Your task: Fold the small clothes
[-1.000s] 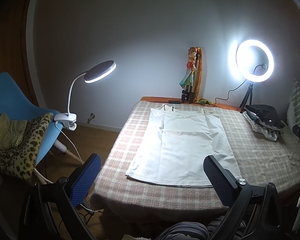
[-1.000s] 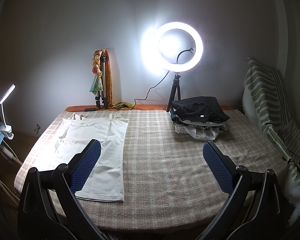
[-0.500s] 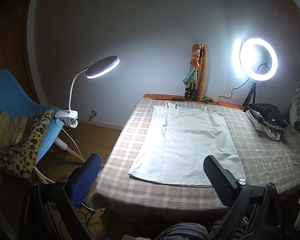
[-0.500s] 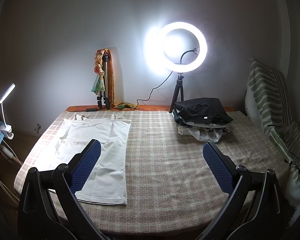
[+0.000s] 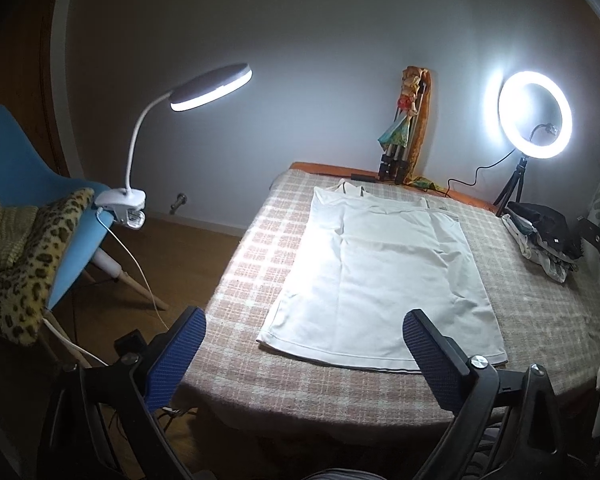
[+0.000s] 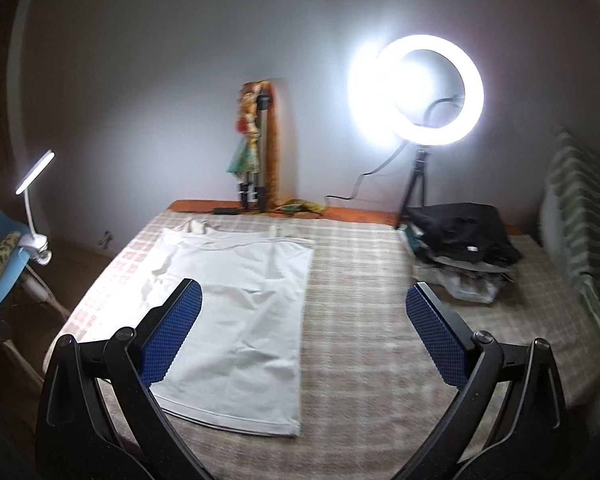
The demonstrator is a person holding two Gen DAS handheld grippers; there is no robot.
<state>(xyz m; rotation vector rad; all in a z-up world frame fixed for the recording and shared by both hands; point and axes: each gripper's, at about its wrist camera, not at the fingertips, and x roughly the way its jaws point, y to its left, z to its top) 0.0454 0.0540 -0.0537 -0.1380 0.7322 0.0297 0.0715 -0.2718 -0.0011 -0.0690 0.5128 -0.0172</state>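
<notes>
The white sleeveless cotton top [image 5: 380, 280] lies flat toward the left edge of the plaid-blanketed bed [image 5: 540, 320], hem at the near edge. Both the left hand-held gripper [image 5: 304, 356] and right hand-held gripper [image 6: 304, 332] hang released, empty. A pinch may catch blanket too — dragging the top askew. Since a second ago both have edged closer; the right view now blurs.

top [image 5: 380, 280]: we see smooth matt white knit cloth
blanket [image 5: 236, 292]: we see coarse woven checked cloth; fuzzy
pads [image 6: 168, 340]: we see blue dimpled rubbery facing; black matt plastic arms
throw [image 5: 32, 264]: we see plush leopard-print fabric
floor [image 5: 188, 248]: we see brown wood
</notes>
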